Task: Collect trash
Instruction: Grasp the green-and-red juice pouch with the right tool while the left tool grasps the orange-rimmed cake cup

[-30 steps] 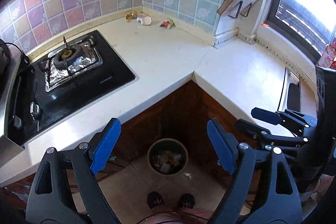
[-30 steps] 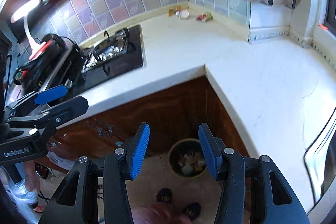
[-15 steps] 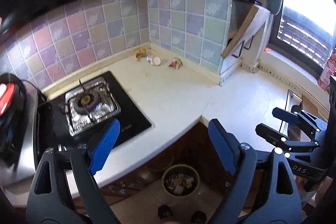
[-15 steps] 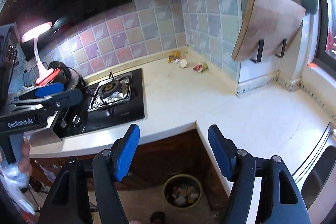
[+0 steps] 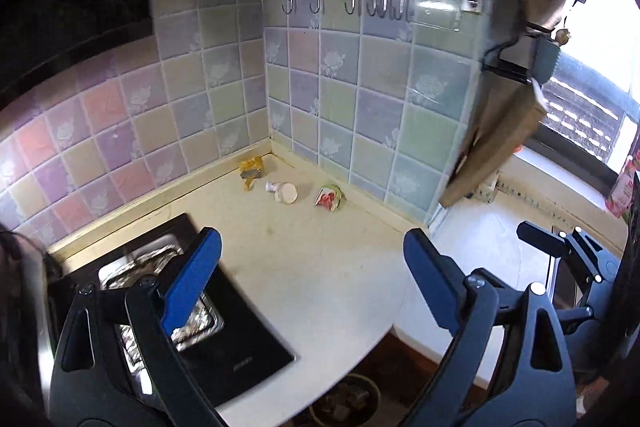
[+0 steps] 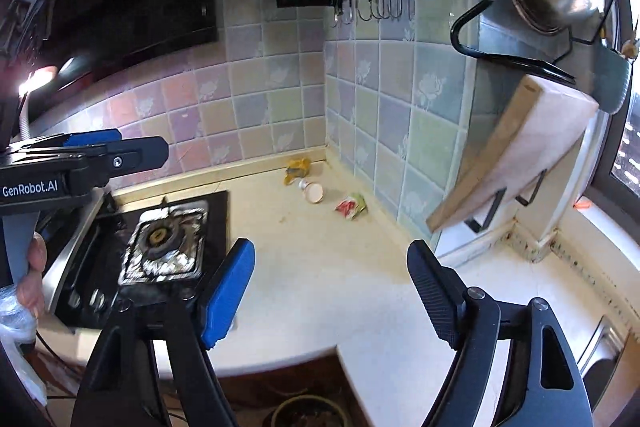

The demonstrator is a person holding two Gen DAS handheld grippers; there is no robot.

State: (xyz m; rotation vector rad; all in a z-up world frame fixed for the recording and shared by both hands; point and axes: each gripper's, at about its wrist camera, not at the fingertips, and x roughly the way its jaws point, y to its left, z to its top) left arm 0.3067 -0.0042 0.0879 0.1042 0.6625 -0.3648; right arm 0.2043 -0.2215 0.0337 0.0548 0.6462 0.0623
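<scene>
Three pieces of trash lie in the far corner of the pale counter: a yellow wrapper (image 5: pixel 251 171) (image 6: pixel 298 169), a tipped white cup (image 5: pixel 285 191) (image 6: pixel 313 191) and a red-and-green wrapper (image 5: pixel 330 197) (image 6: pixel 352 206). My left gripper (image 5: pixel 310 247) hangs over the counter's near part, well short of them, its jaws opening with nothing between them. My right gripper (image 6: pixel 330 255) is likewise over the counter, jaws opening and empty. Each gripper shows at the edge of the other's view. The round trash bin (image 5: pixel 344 403) (image 6: pixel 306 413), part filled, stands on the floor below the counter's inner corner.
A black gas stove (image 6: pixel 164 243) with a foil-lined burner sits left of the trash. A wooden cutting board (image 6: pixel 508 163) leans out from the right wall, under a hook rack (image 6: pixel 380 3) and a hanging pan. A sink (image 6: pixel 604 343) is at the right. A hand (image 6: pixel 34 267) holds the left gripper.
Both grippers have risen from low over the floor bin to above the counter, facing the tiled corner. The right jaws have spread wider; the left's only slightly.
</scene>
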